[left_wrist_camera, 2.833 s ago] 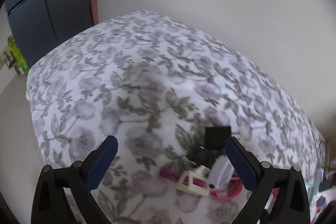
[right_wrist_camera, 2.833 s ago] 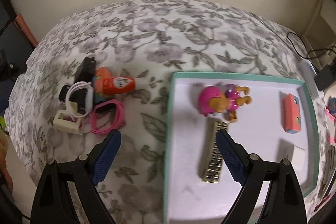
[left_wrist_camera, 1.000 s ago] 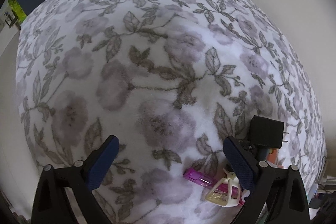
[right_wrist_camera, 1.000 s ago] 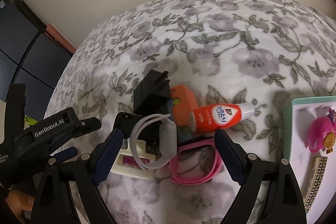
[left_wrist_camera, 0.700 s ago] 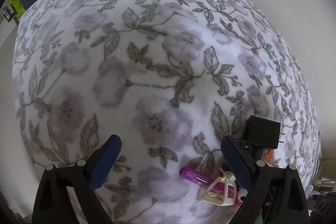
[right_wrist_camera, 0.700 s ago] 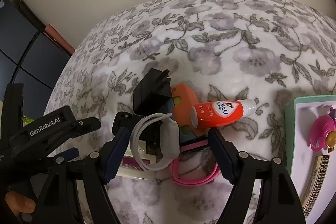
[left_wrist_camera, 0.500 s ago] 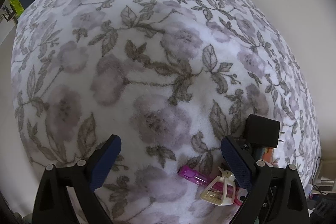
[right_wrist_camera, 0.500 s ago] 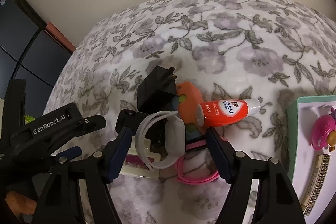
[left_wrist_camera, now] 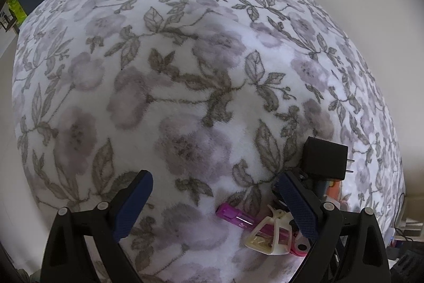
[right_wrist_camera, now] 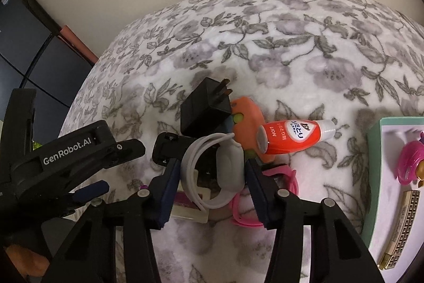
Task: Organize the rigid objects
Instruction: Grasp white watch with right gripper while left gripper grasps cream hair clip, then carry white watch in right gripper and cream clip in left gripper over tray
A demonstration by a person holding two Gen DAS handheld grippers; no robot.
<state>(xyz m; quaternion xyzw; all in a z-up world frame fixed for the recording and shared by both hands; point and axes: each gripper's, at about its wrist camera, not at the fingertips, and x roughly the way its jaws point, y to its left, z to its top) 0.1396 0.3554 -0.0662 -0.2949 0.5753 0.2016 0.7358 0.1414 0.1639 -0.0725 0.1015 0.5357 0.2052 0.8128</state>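
In the right wrist view, the right gripper [right_wrist_camera: 210, 171] has its fingers [right_wrist_camera: 167, 192] narrowed on either side of a white watch [right_wrist_camera: 217, 171] at lower centre; whether the pads actually press it cannot be told. The watch lies on a small pile on the floral blanket [right_wrist_camera: 304, 39]: a black plug adapter [right_wrist_camera: 205, 108] just above it, an orange case [right_wrist_camera: 245, 118] to the upper right, a red tube [right_wrist_camera: 294, 135] further right, a pink band [right_wrist_camera: 265, 198] at lower right. A green-rimmed tray [right_wrist_camera: 372, 177] sits at the right edge.

In the left wrist view, the left gripper [left_wrist_camera: 214, 200] hangs wide open over bare blanket, holding nothing, with a purple stick [left_wrist_camera: 234, 216] and cream clip [left_wrist_camera: 270, 232] at lower right.
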